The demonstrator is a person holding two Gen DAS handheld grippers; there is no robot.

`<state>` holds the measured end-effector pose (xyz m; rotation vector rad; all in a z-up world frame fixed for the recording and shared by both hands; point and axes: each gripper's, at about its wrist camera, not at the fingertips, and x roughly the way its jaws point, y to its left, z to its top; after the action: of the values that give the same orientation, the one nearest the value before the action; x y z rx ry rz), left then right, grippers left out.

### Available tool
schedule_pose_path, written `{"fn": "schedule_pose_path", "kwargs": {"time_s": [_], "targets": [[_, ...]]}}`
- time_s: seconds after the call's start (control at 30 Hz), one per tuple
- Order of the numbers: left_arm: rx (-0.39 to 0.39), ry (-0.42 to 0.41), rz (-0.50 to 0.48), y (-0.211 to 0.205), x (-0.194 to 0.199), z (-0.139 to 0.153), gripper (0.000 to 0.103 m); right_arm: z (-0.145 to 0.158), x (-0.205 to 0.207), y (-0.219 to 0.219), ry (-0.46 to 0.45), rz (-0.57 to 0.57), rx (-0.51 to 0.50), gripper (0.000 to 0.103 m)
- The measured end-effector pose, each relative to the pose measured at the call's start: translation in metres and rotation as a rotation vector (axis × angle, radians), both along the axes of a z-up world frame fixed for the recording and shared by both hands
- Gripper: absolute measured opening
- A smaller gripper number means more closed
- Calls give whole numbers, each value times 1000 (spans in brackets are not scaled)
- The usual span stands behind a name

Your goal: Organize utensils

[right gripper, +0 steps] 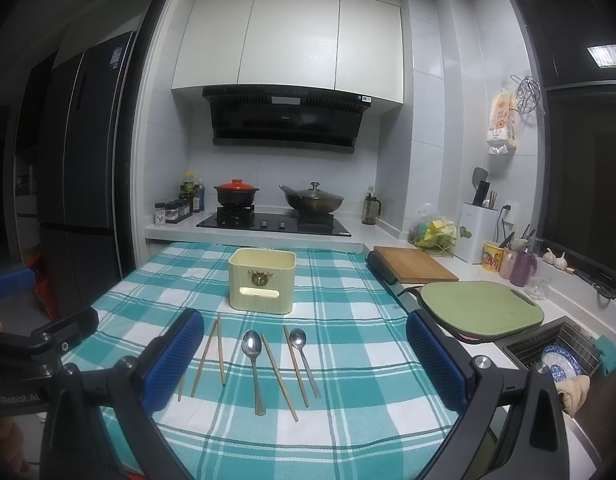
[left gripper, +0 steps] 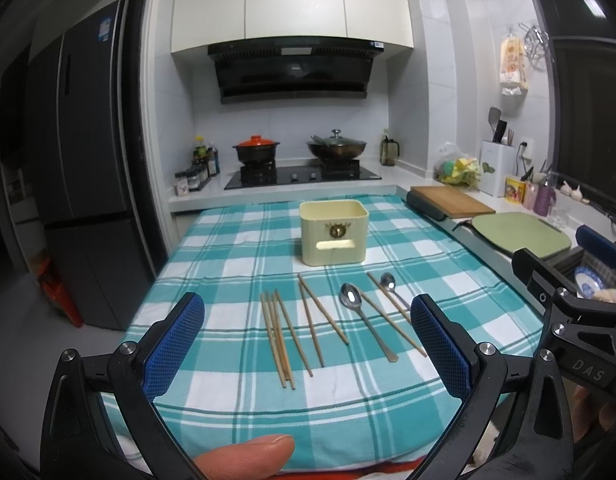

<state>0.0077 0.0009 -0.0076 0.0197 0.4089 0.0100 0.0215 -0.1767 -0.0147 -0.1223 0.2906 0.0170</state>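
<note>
Several wooden chopsticks [left gripper: 280,340] [right gripper: 212,354] and two metal spoons lie on the teal checked cloth in front of a cream utensil holder [left gripper: 333,232] [right gripper: 262,280], which stands upright and looks empty. The larger spoon [left gripper: 365,326] [right gripper: 254,364] lies left of the smaller spoon [left gripper: 389,284] [right gripper: 304,354]. My left gripper [left gripper: 308,340] hovers open above the chopsticks, nothing between its blue pads. My right gripper [right gripper: 304,360] hangs open over the spoons, holding nothing. In the left wrist view the right gripper's black frame [left gripper: 567,300] shows at the right edge.
A green cutting board [right gripper: 481,308] and a wooden board [right gripper: 413,266] lie on the counter to the right, by a sink [right gripper: 563,348] holding a blue plate. A stove with two pots [right gripper: 276,200] stands behind the table. A dark fridge [left gripper: 80,160] stands on the left.
</note>
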Motion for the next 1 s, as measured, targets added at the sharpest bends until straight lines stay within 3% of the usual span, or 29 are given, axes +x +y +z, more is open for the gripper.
{"fn": "schedule_pose_path", "kwargs": {"time_s": [1.0], "targets": [[18, 9, 1, -2, 5, -3, 103, 3, 7, 0, 16, -4, -4, 103]]}}
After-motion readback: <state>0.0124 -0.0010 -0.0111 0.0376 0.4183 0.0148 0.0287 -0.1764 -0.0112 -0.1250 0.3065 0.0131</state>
